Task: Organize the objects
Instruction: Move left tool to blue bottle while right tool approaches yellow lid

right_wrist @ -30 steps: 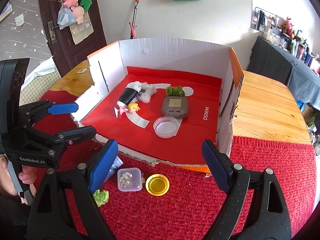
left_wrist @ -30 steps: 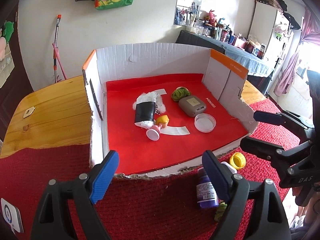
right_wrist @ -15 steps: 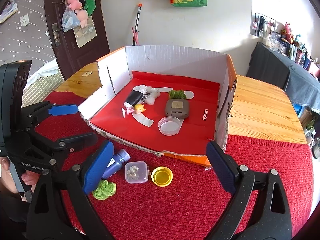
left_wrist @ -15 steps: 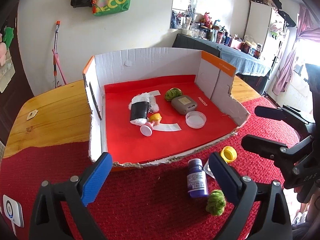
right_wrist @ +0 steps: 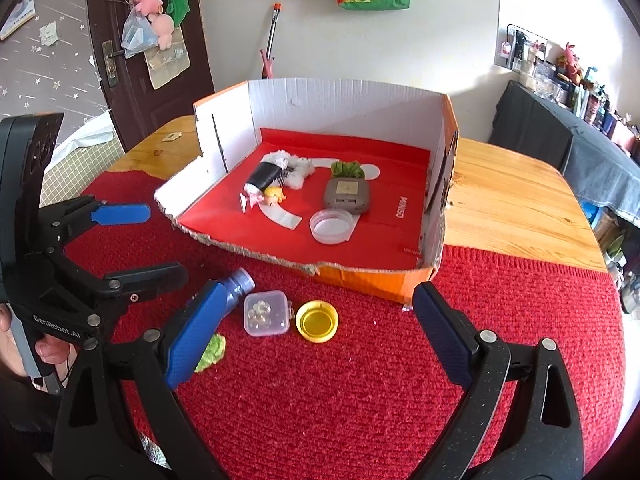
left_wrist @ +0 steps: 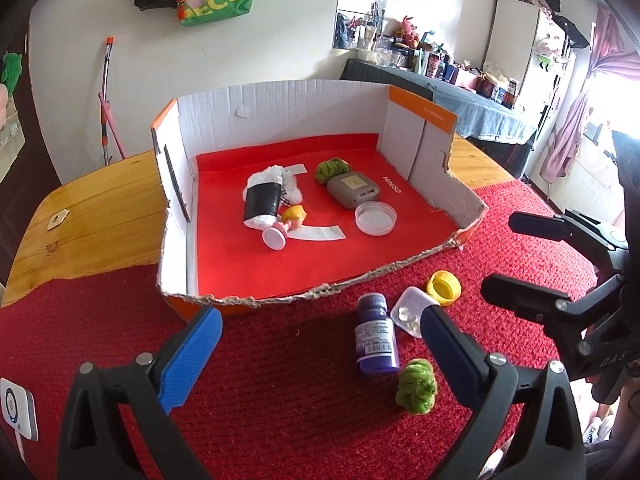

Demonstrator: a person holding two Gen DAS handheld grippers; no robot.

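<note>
An open-fronted cardboard box (left_wrist: 280, 92) (right_wrist: 340, 92) with a red floor holds a black-and-white plush roll (left_wrist: 264, 200), a small doll (left_wrist: 286, 226), a green yarn ball (left_wrist: 332, 168), a grey case (left_wrist: 353, 190) and a clear round lid (left_wrist: 376, 218). On the red mat in front lie a purple bottle (left_wrist: 376, 340) (right_wrist: 240, 282), a small clear box (left_wrist: 410, 308) (right_wrist: 267, 314), a yellow cap (left_wrist: 443, 282) (right_wrist: 317, 321) and a green fuzzy ball (left_wrist: 416, 386) (right_wrist: 212, 354). My left gripper (left_wrist: 320, 314) (right_wrist: 148, 244) hangs open, left of these. My right gripper (right_wrist: 318, 292) (left_wrist: 520, 258) is open above them, holding nothing.
The red mat (left_wrist: 280, 380) covers the near half of a wooden table (left_wrist: 88, 220). A white device (left_wrist: 16, 408) lies at the mat's left edge. A hand (right_wrist: 48, 350) holds the left gripper's handle. A broom leans against the far wall.
Both grippers have drawn back from the box and their jaws have spread wider. The bottle, clear box, cap and green ball now show fully in front of the box.
</note>
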